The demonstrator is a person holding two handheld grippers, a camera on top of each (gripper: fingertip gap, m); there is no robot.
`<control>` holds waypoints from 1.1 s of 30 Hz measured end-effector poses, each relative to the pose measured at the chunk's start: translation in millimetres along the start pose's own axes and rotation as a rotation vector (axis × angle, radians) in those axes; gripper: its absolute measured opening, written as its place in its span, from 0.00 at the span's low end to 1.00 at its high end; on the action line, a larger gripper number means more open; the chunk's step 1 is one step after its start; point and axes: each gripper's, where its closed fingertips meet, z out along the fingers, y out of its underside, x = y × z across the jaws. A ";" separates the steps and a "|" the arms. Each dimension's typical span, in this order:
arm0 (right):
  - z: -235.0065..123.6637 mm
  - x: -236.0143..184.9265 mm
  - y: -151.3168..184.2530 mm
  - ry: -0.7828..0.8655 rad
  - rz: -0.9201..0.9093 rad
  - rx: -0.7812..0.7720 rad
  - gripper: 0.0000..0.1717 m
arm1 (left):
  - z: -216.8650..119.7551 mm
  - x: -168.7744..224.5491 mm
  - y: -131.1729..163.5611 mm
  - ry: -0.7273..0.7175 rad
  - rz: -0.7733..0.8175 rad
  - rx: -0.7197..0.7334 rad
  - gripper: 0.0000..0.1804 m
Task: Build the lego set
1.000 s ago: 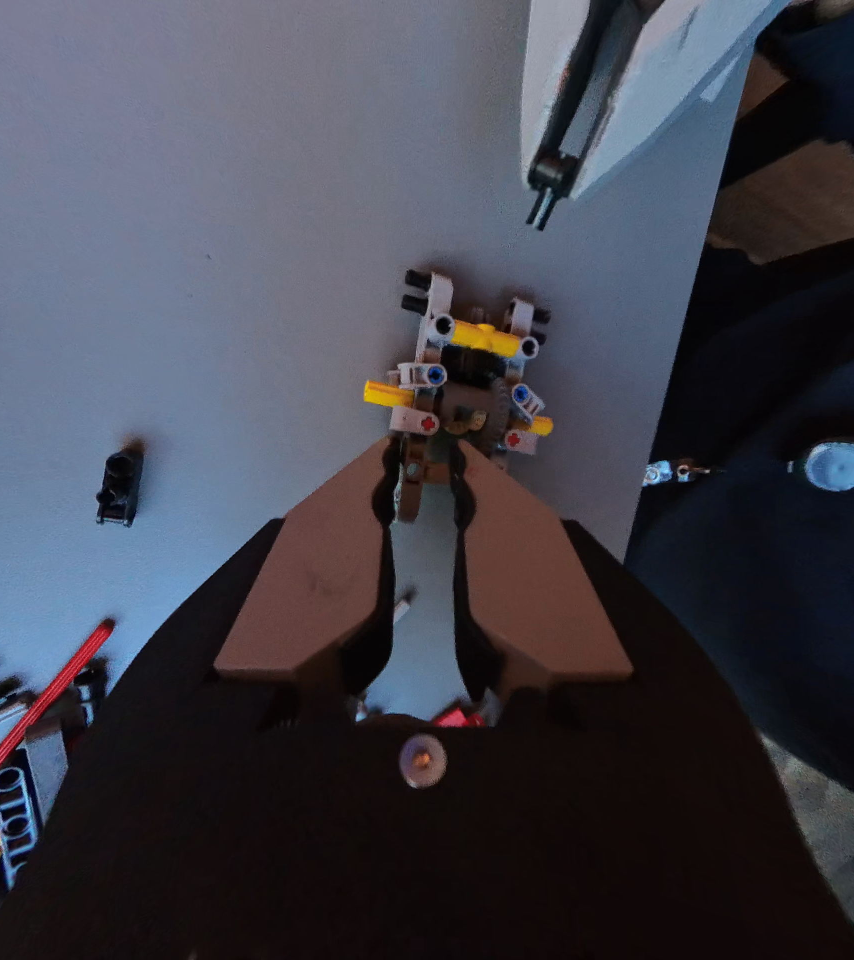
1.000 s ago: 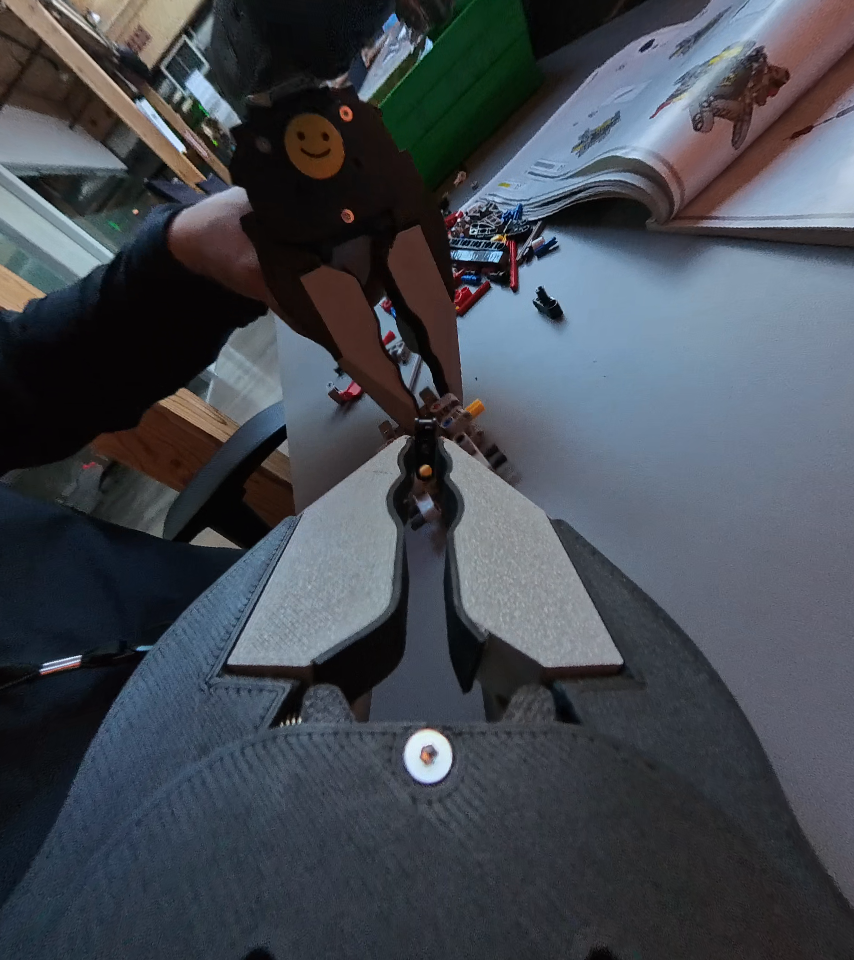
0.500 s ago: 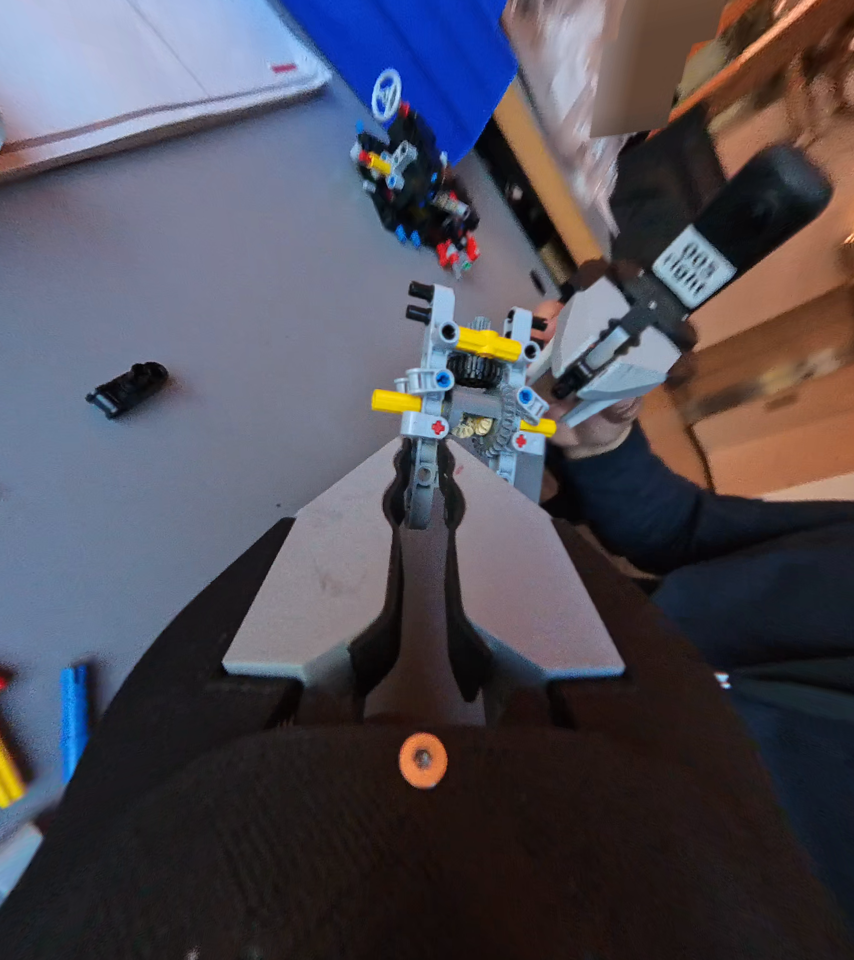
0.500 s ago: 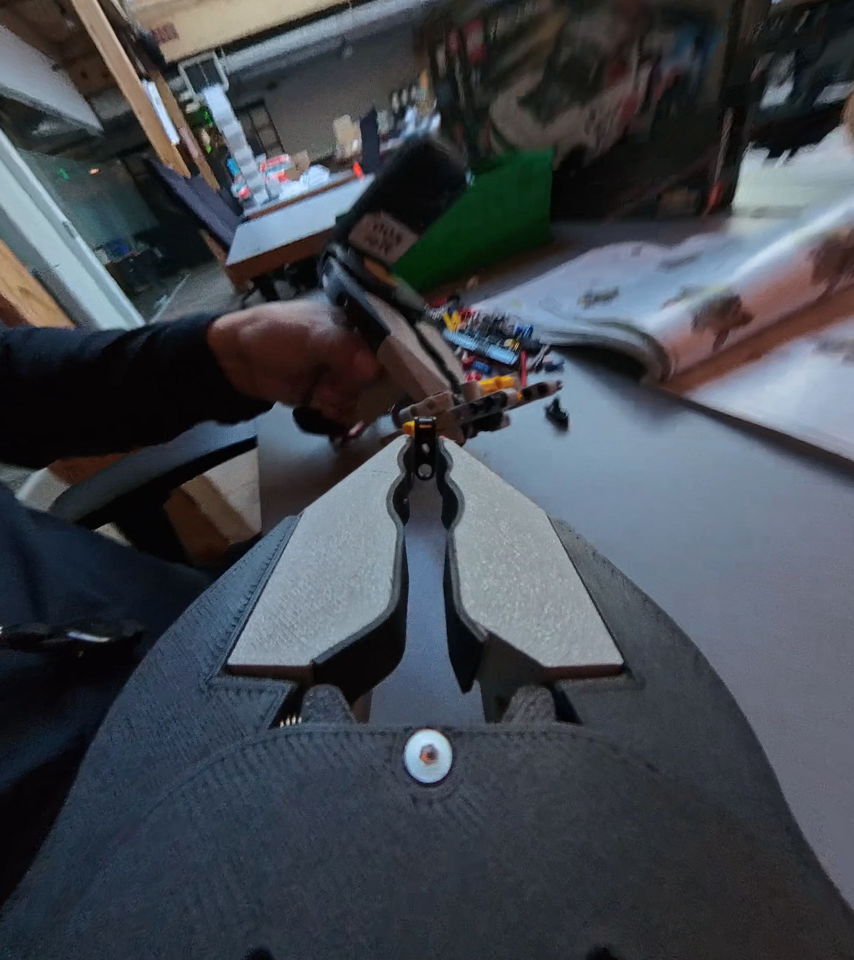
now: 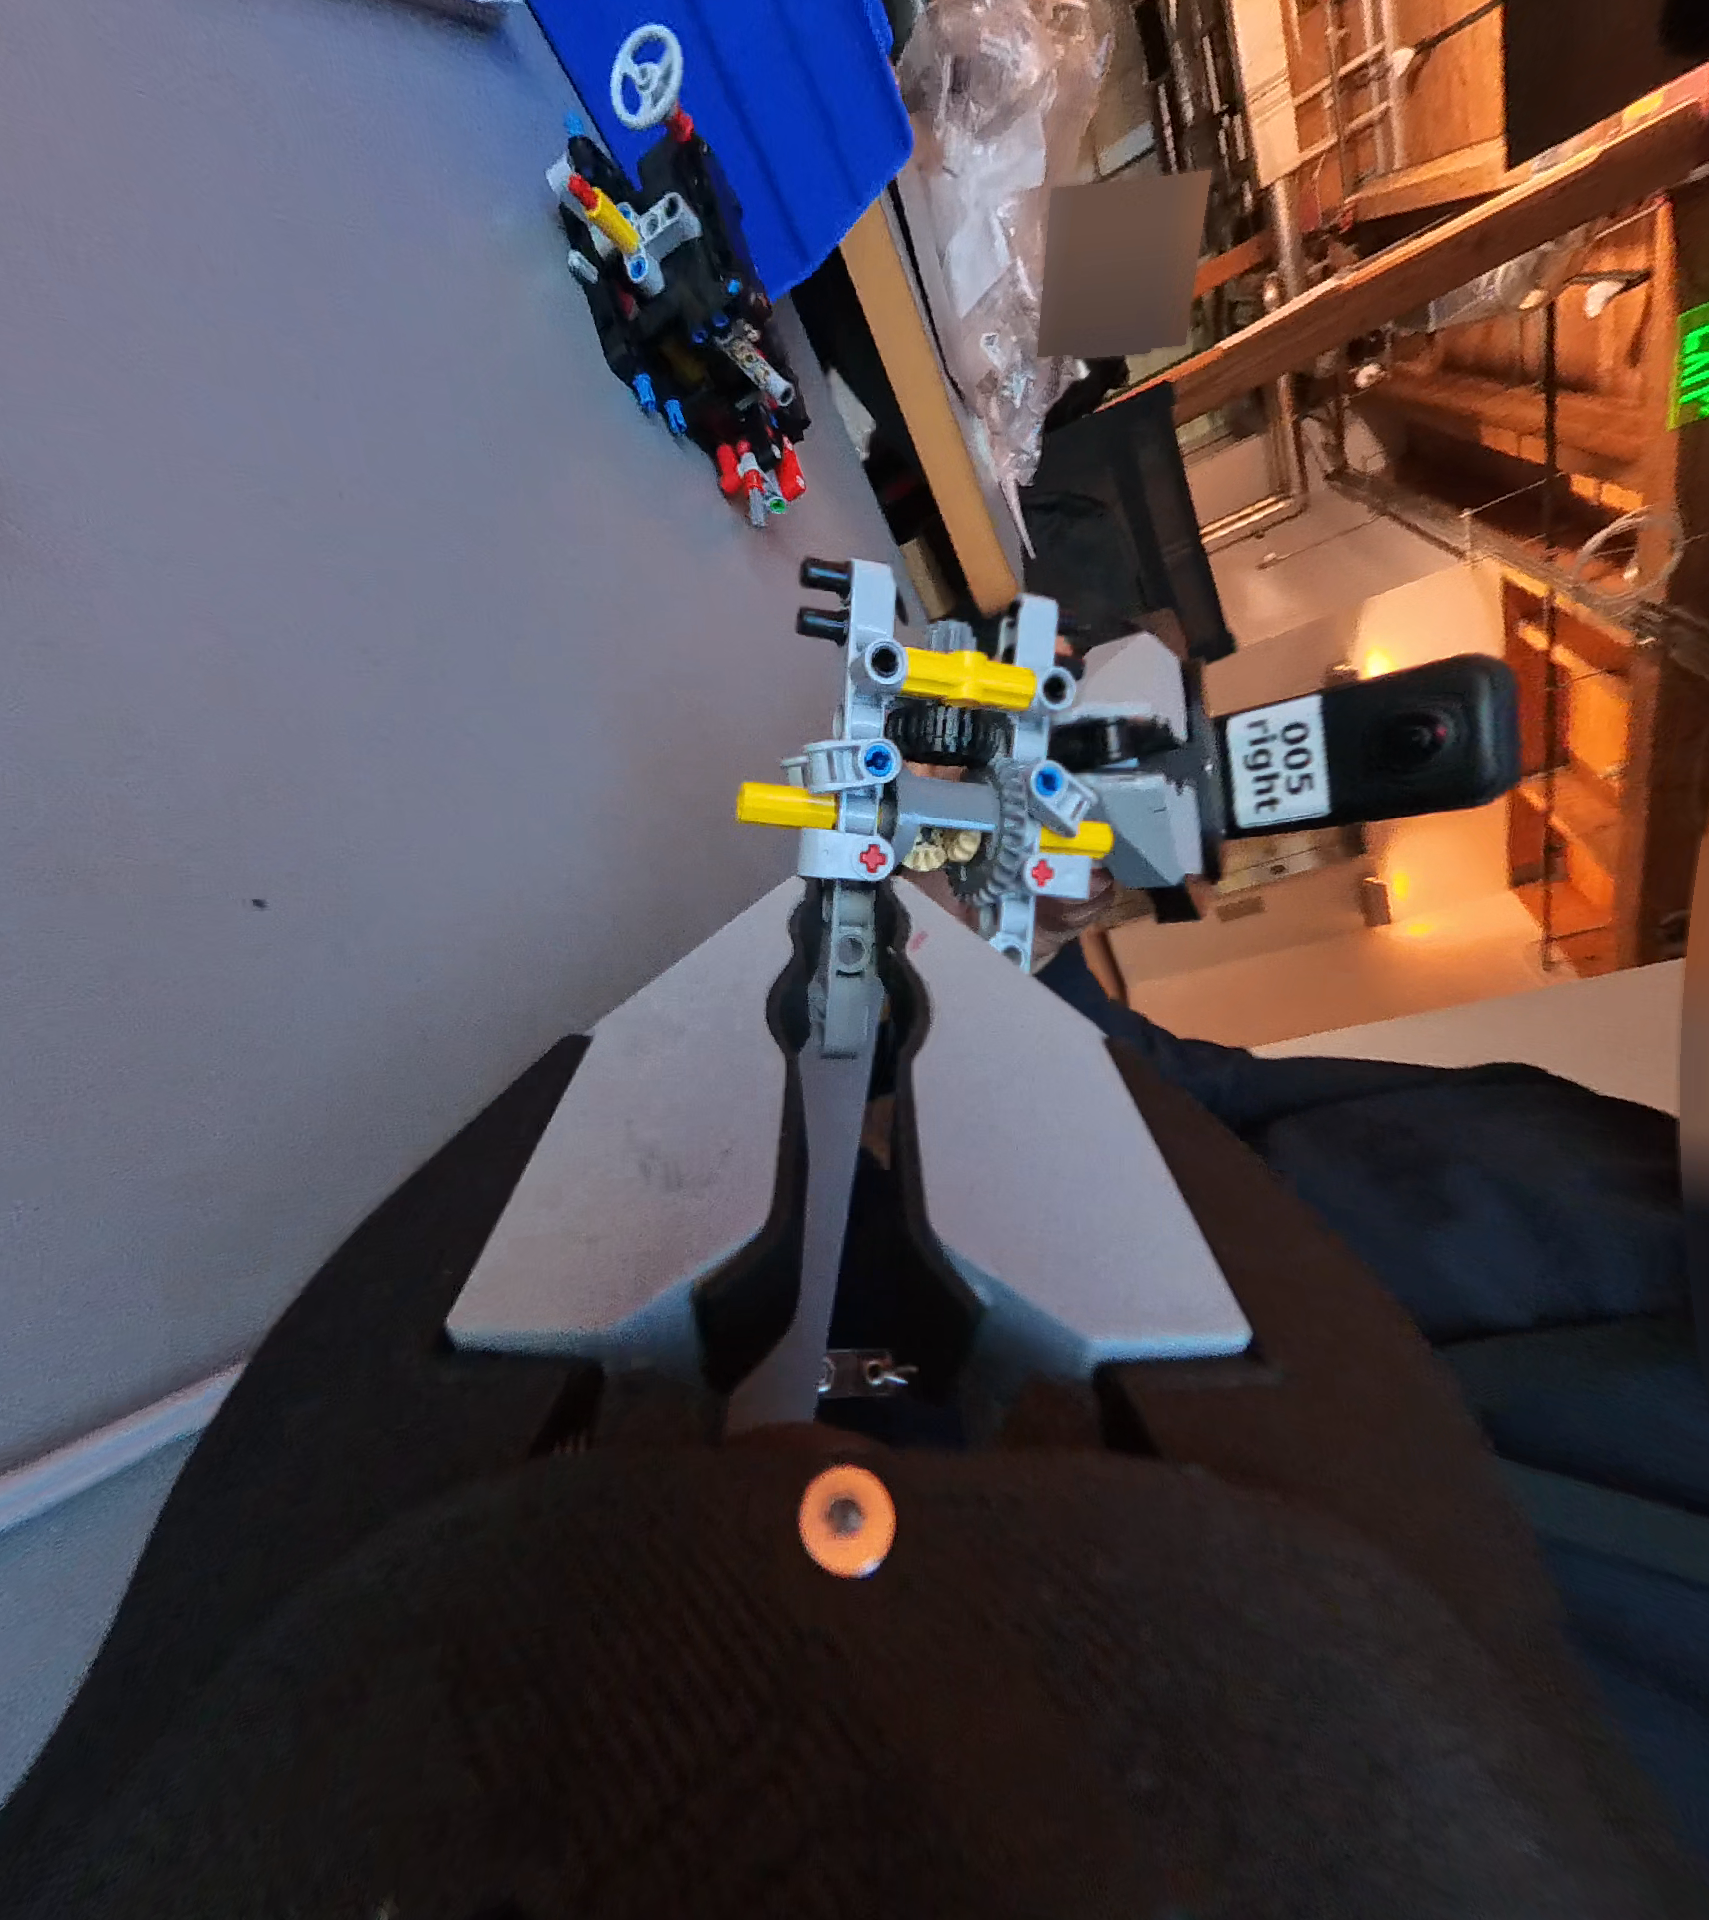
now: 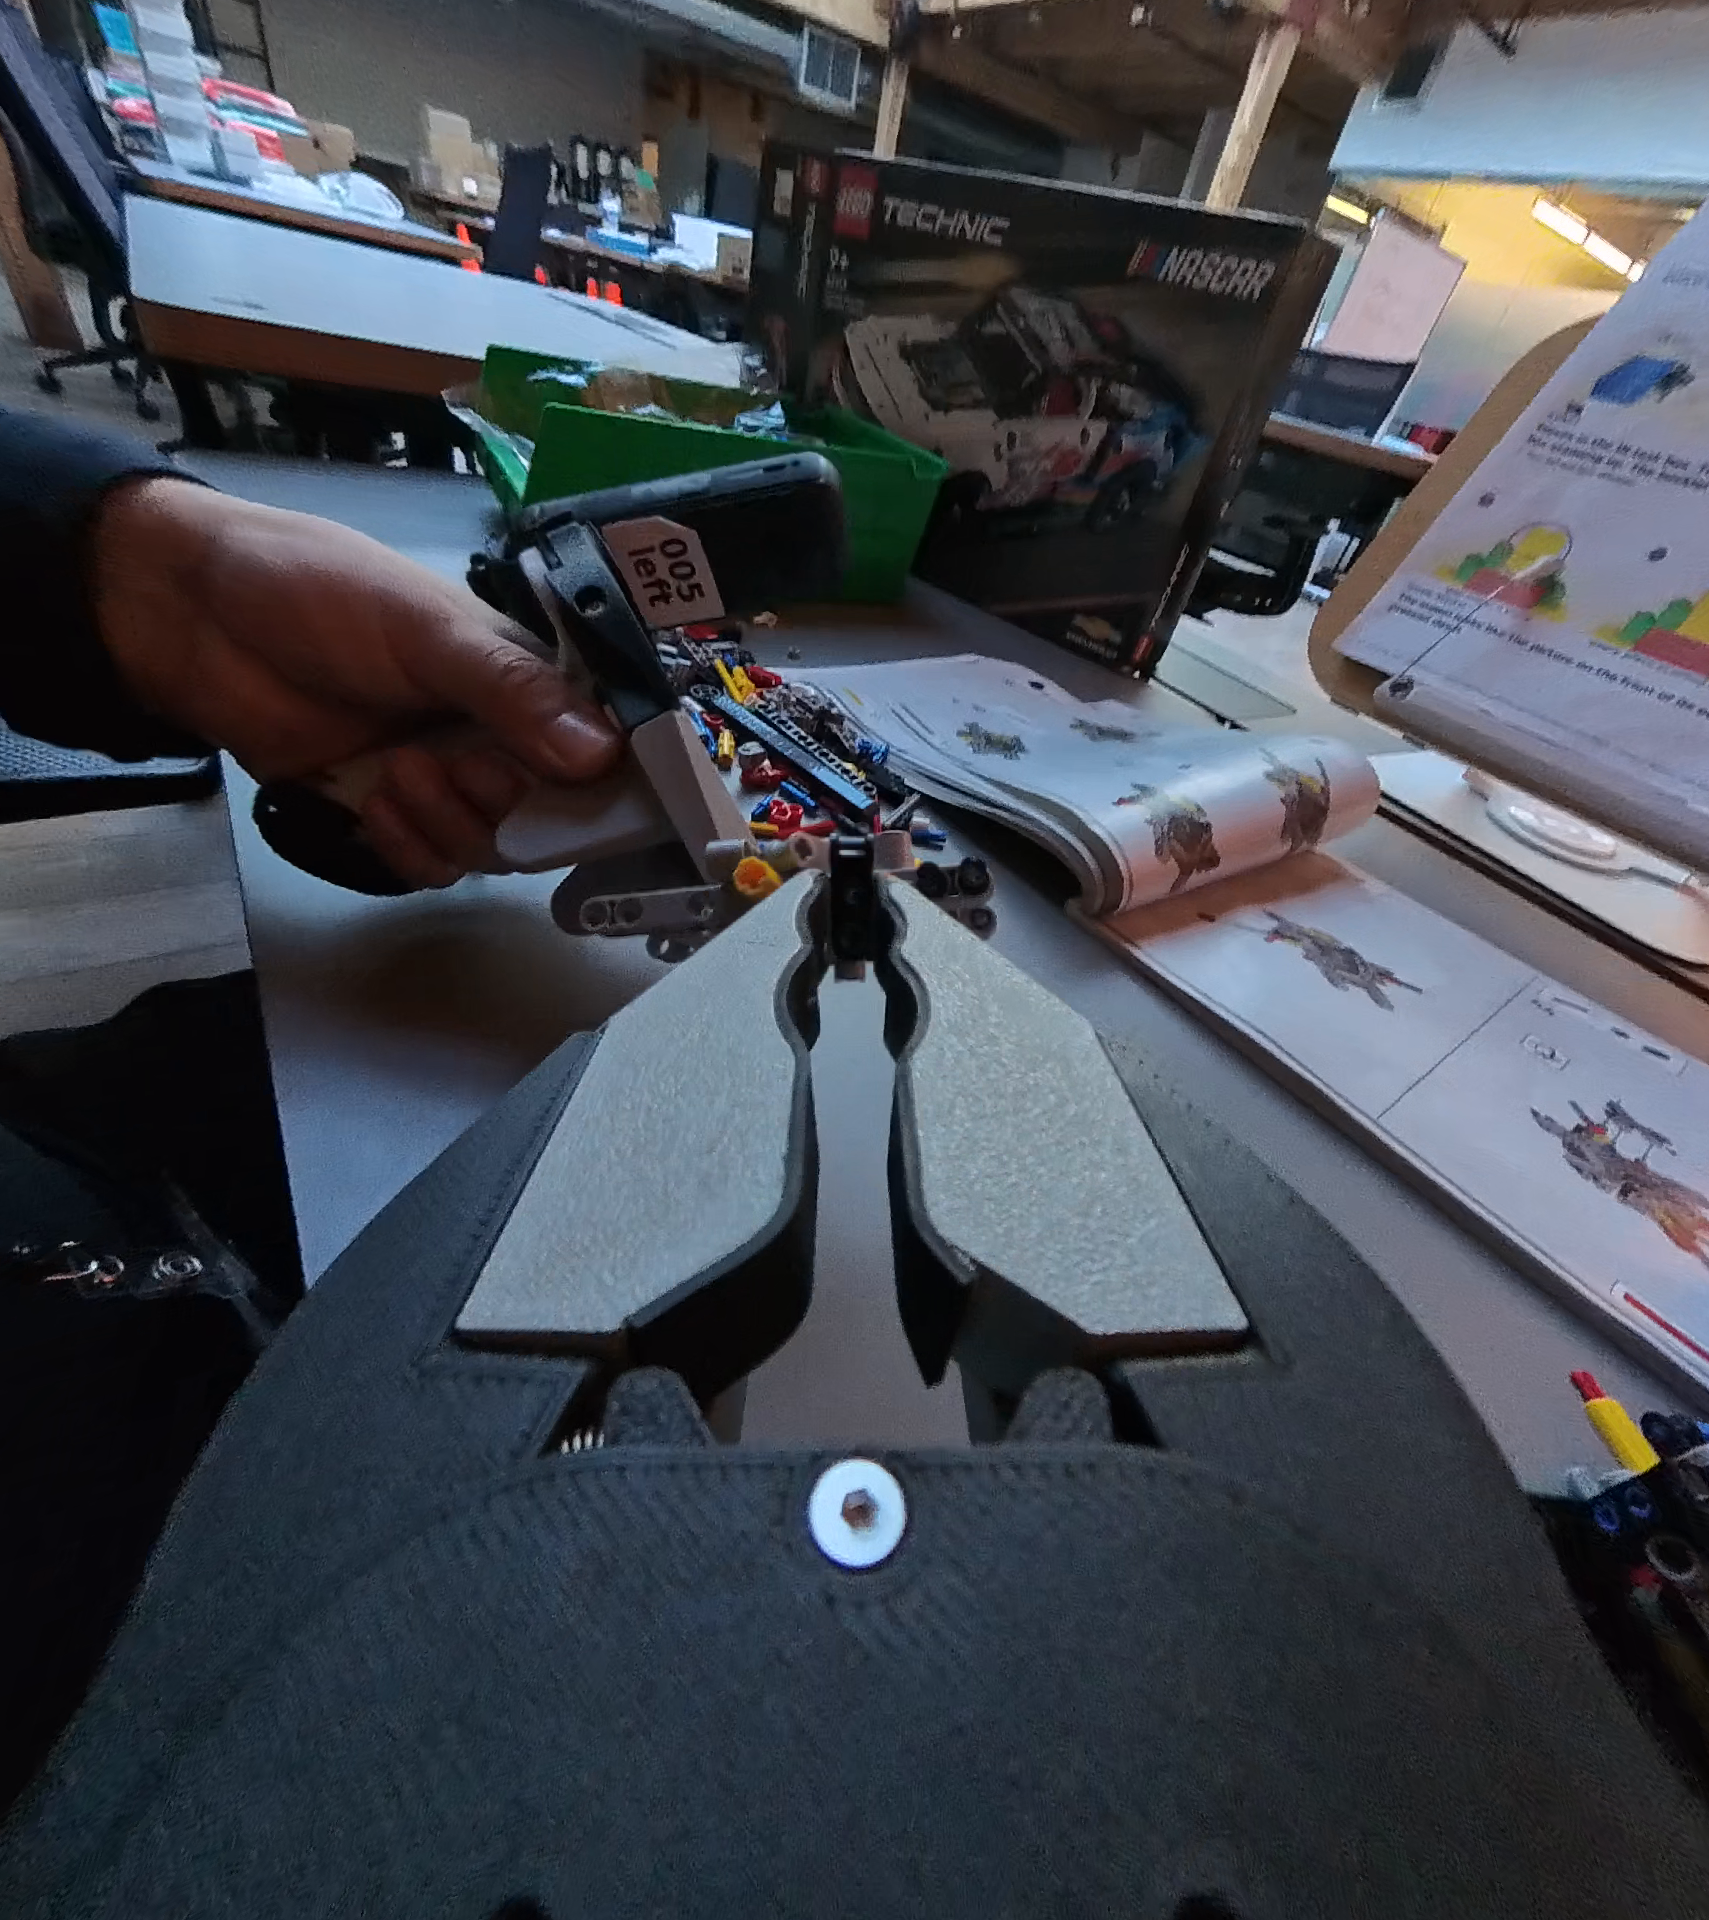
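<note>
My left gripper is shut on the lower grey beam of a small grey gear assembly with yellow axles, black and grey gears and blue pins. It holds the assembly in the air above the grey table. My right gripper is shut on a small black connector piece, and its tip is right at the side of the assembly. In the left wrist view the right gripper sits just behind the assembly's right side. A hand holds the left gripper in the right wrist view.
An open instruction booklet lies on the table, with a pile of loose pieces beside it. A green bin and a set box stand behind. A black partial model and a blue bin lie farther off. My right fingertips sit around 5 centimeters from my left ones. The black partial model is about equally far from each gripper, around 20 centimeters. Look for it in the right wrist view too.
My left gripper closed on the assembly's grey beam and lifted it off the table, turning sideways. My right gripper kept the black piece and came in beside the assembly.
</note>
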 end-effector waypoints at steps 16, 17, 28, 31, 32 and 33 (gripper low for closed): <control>2.1 -1.9 29.7 -0.045 -0.056 -0.145 0.03 | 3.4 -15.4 8.8 -0.102 0.059 -0.013 0.04; 2.1 -1.5 32.5 -0.038 -0.056 -0.171 0.03 | 3.2 -18.2 8.2 -0.130 0.082 -0.015 0.04; -1.3 2.3 81.1 0.102 -0.271 -0.621 0.03 | 4.6 -50.8 11.5 -0.479 0.404 -0.146 0.05; -1.7 4.1 94.4 0.076 -0.164 -0.637 0.03 | 6.9 -50.1 15.2 -0.478 0.418 -0.171 0.05; -1.6 3.2 94.6 0.050 -0.117 -0.614 0.03 | 6.6 -49.6 16.0 -0.469 0.414 -0.177 0.05; -1.7 1.5 94.7 0.016 -0.069 -0.595 0.03 | 6.1 -48.8 17.3 -0.452 0.405 -0.187 0.06</control>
